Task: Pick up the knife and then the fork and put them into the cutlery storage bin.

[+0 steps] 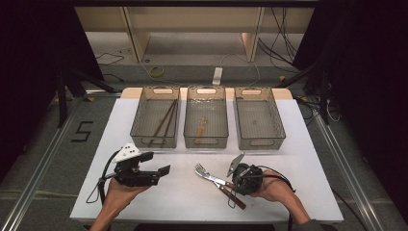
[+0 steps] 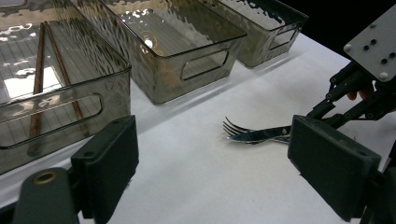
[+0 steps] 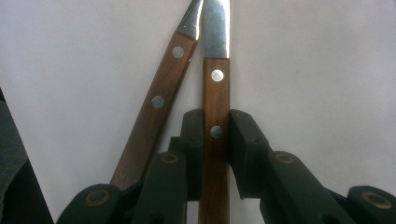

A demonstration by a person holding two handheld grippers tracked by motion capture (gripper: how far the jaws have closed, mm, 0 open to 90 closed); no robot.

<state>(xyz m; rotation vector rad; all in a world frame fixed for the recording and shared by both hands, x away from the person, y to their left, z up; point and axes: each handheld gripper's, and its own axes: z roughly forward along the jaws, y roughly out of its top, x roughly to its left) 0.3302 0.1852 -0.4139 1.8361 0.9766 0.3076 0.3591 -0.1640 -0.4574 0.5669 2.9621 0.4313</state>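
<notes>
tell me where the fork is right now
The fork lies on the white table, near side, right of centre, just left of the right claw, before the middle bin.

The two handles [image 3: 215,140] between and beside my jaws are reddish-brown wood with a soft sheen, each set with round metal rivets. Their blades, at the top of the frame, are bright polished steel. The fork [image 2: 252,134] is glossy metal too. My jaws are matt black plastic. The surface [image 1: 192,192] is plain matt white. The bins [image 2: 201,70] are smoky, rippled clear plastic.
</notes>
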